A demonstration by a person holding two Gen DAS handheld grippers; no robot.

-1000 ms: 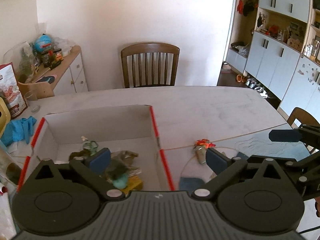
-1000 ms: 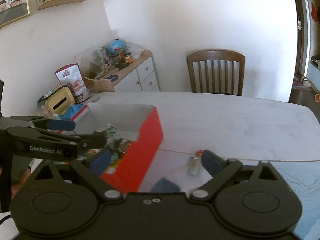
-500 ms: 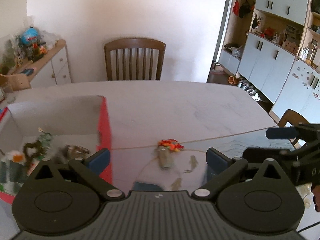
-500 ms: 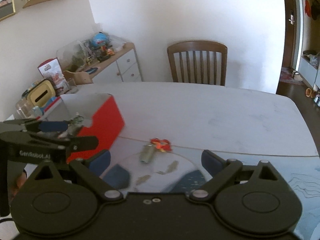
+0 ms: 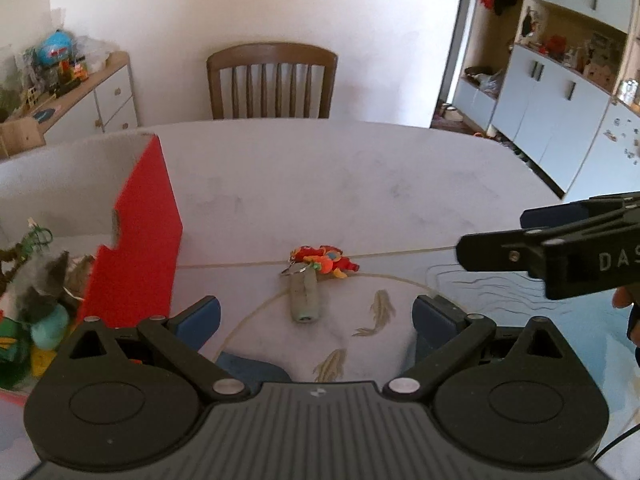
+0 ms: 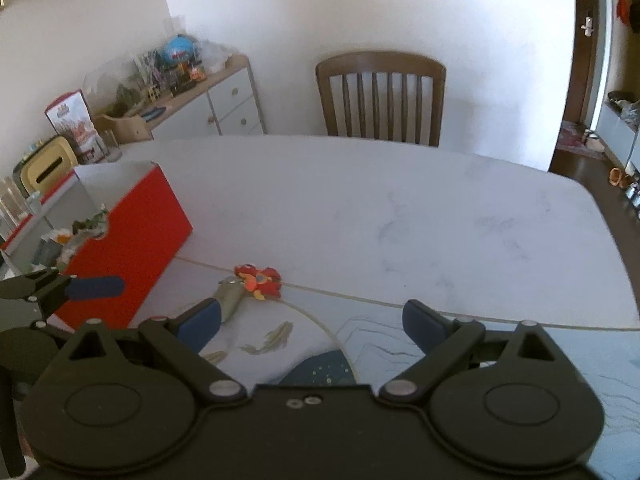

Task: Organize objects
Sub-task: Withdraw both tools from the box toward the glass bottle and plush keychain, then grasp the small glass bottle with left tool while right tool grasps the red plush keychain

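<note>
Household table, mid-tidy: left tongs [image 5: 316,312] hang wide open and empty over a grey-green cylinder keychain [image 5: 305,295] w/ a red-orange charm [image 5: 323,260], the one loose item left on the table [image 5: 360,184]. It lies on a fish-print mat [image 5: 380,320], just right of the red-sided box [image 5: 138,236] already holding other small toys. Right tongs [image 6: 312,320], likewise spread apart w/ nothing between them, sit alongside, aimed a bit right of the keychain.

Step in hand, by the look of it: lining up the pick. Next move prob. calls for the left tongs to drop and straddle the cylinder across its width, then close, lift and carry it left over the box wall.

Hard to read: box contents are blurred and cut off at frame edge; charm's exact shape unclear; the tongs' bodies hide the near part of the mat.
</note>
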